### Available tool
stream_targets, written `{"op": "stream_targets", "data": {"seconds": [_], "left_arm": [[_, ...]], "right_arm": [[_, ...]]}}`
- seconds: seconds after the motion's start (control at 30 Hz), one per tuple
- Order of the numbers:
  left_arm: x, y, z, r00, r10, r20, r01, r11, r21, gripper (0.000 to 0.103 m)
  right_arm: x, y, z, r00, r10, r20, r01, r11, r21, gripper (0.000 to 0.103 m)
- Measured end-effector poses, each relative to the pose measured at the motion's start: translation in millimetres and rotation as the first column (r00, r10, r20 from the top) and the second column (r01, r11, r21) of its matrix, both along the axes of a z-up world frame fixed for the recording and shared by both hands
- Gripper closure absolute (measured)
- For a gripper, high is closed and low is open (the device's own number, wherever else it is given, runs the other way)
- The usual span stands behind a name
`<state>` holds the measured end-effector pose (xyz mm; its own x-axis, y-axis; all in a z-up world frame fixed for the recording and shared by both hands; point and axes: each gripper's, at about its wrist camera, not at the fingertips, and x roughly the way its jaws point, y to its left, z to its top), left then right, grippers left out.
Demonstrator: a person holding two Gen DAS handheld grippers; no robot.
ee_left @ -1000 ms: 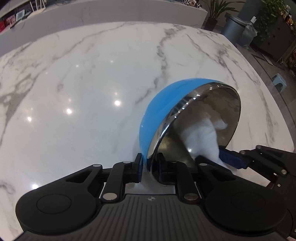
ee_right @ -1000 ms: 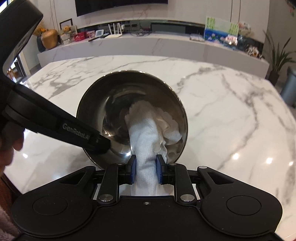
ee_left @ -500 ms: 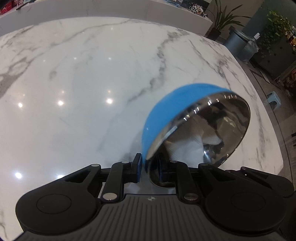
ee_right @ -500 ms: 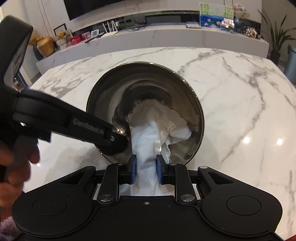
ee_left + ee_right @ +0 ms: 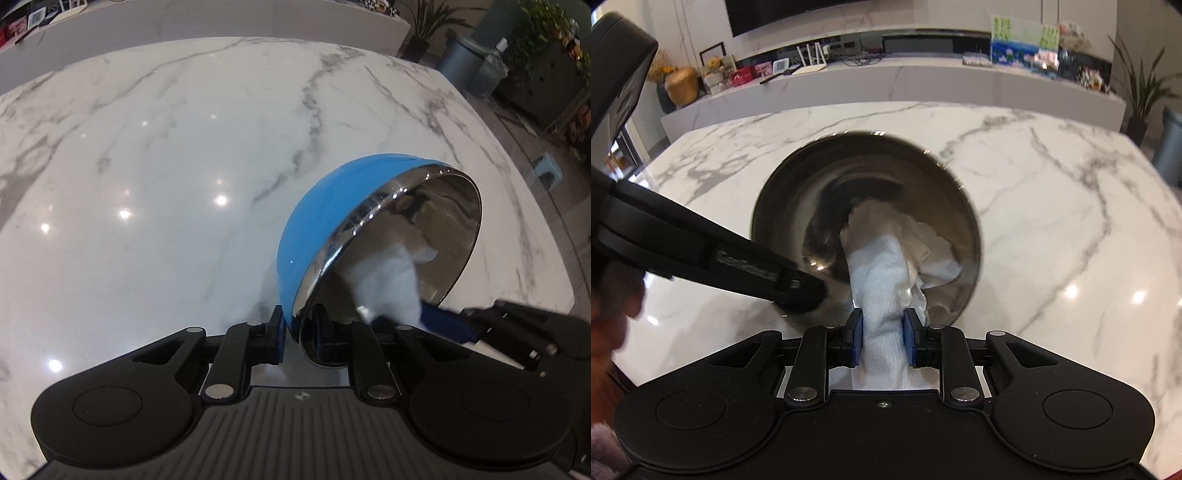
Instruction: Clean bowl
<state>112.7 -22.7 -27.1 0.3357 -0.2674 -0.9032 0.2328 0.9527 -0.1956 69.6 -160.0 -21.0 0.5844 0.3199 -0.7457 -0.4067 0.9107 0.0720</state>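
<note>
Bowl (image 5: 866, 225) hangs tipped above the counter (image 5: 1052, 206), its mouth facing your right tool (image 5: 882, 334) from 12 o'clock. Your left tool (image 5: 297, 325) is clamped on the rim at about 7 o'clock on the mouth as the right view shows it. Your right tool is nipped tight on the white cloth (image 5: 886, 266), which runs straight ahead into the steel hollow, so your right hand is the one placed to wipe.

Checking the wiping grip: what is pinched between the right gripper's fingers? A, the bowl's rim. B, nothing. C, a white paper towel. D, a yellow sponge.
C: the right gripper is shut on a white paper towel that reaches into the steel-lined bowl.
</note>
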Motion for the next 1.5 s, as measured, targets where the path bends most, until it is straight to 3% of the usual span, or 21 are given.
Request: {"op": "stream_targets", "data": {"seconds": [0.2, 0.3, 0.5, 0.67, 0.9, 1.1, 1.23, 1.37, 1.5], "left_arm": [[1.8, 5.3, 8.6, 0.997, -0.063, -0.048, 0.066, 0.997, 0.047, 0.09], [4.0, 10.8, 7.9, 0.997, -0.048, -0.055, 0.05, 0.998, 0.029, 0.09], [2.2, 12.7, 6.2, 1.0, 0.001, -0.015, -0.001, 0.999, -0.042, 0.085], [0.9, 9.8, -0.5, 0.998, 0.057, 0.018, -0.055, 0.99, -0.131, 0.081], [-2.4, 3.6, -17.7, 0.996, 0.093, -0.007, -0.093, 0.985, -0.147, 0.08], [-1.7, 3.7, -15.3, 0.997, 0.078, -0.006, -0.078, 0.989, -0.126, 0.086], [-0.8, 0.6, -8.8, 0.999, 0.037, -0.004, -0.037, 0.997, -0.066, 0.086], [2.5, -0.9, 0.7, 0.998, -0.043, -0.04, 0.044, 0.999, 0.01, 0.087], [6.8, 2.6, 2.5, 0.994, -0.078, -0.081, 0.08, 0.996, 0.024, 0.086]], "right_arm": [[-7.2, 5.9, 8.9, 0.996, 0.036, 0.08, -0.031, 0.997, -0.07, 0.083], [-7.3, 10.4, 7.7, 0.995, 0.06, 0.084, -0.054, 0.995, -0.079, 0.083], [0.2, 12.5, -1.3, 0.998, 0.056, 0.026, -0.054, 0.997, -0.059, 0.083], [10.5, 2.0, -7.3, 0.998, 0.006, -0.059, -0.004, 0.999, 0.032, 0.083], [13.7, -0.2, -7.6, 0.997, -0.009, -0.08, 0.014, 0.998, 0.061, 0.083], [13.4, 2.4, -7.0, 0.997, -0.008, -0.071, 0.012, 0.998, 0.056, 0.083], [10.0, 5.2, -3.8, 1.0, 0.001, -0.026, 0.0, 1.0, 0.01, 0.083], [5.3, 3.5, 3.0, 0.999, 0.006, 0.034, -0.004, 0.999, -0.035, 0.084], [1.7, 4.5, 6.3, 0.998, 0.026, 0.055, -0.023, 0.998, -0.052, 0.084]]}}
